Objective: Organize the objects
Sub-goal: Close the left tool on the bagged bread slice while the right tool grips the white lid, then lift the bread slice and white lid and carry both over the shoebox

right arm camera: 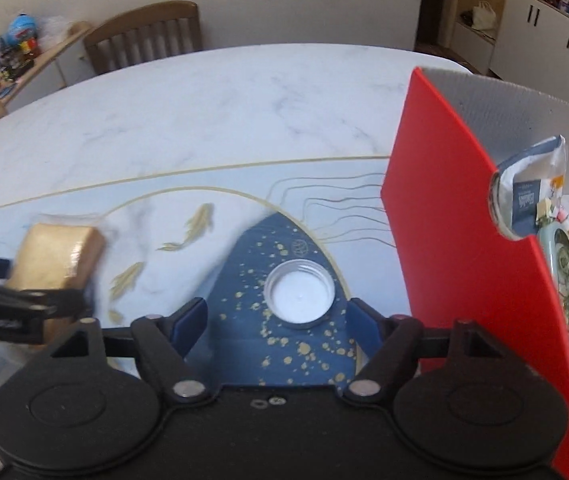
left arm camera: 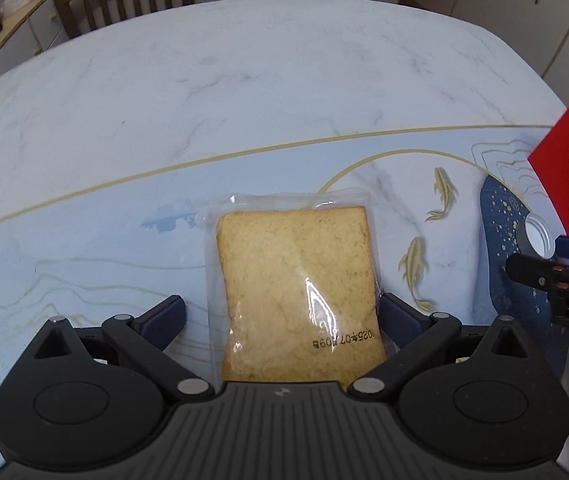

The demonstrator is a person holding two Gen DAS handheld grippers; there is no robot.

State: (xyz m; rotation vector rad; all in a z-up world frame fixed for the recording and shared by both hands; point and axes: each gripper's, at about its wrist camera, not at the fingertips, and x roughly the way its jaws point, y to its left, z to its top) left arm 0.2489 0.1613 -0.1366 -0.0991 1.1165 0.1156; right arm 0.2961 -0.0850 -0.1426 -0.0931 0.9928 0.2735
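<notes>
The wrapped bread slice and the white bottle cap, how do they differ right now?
The bread slice is tan, square and sealed in clear plastic; the bottle cap is white, round and bare, lying with its open side up. The bread slice lies on the pale part of the table mat, between the left gripper's fingers; the bottle cap sits on the mat's dark blue patch, between the right gripper's fingers. Both rest flat on the mat.

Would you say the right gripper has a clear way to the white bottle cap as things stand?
Probably yes. The white cap lies open side up on the blue patch of the mat, between the right gripper's open fingers, with nothing over it. The red box wall stands close on its right but apart.
</notes>
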